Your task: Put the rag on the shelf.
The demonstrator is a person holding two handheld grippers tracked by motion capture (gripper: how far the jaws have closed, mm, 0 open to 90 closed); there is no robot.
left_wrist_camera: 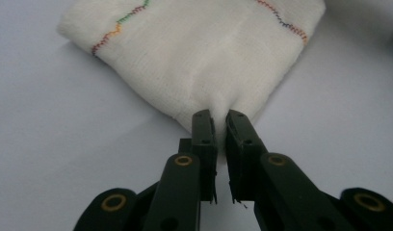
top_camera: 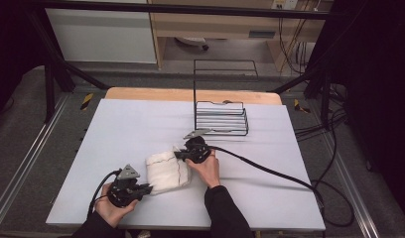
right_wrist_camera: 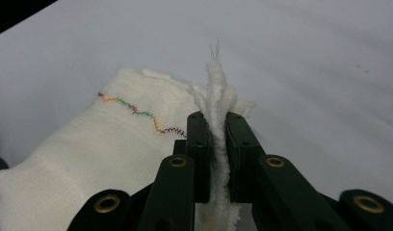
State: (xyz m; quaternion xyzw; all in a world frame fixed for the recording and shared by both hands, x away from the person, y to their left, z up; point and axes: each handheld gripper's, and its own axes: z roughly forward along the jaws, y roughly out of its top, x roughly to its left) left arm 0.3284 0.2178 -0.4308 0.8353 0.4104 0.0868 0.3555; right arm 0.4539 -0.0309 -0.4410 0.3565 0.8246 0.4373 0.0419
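A folded white cloth with a multicoloured zigzag stitch line lies on the white table, between the two hands. My left gripper is shut on the cloth's near corner, low at the front left. My right gripper is shut on the cloth's far edge, which bunches into a thick ridge between the jaws. The stitched seam runs across the cloth to the left of the right gripper's jaws. Both hands hold the cloth close to the tabletop.
A black wire rack stands on the table behind the right gripper, its tall back frame rising at the far side. A black cable trails from the right gripper across the table to the right edge. A wooden board edge shows along the back.
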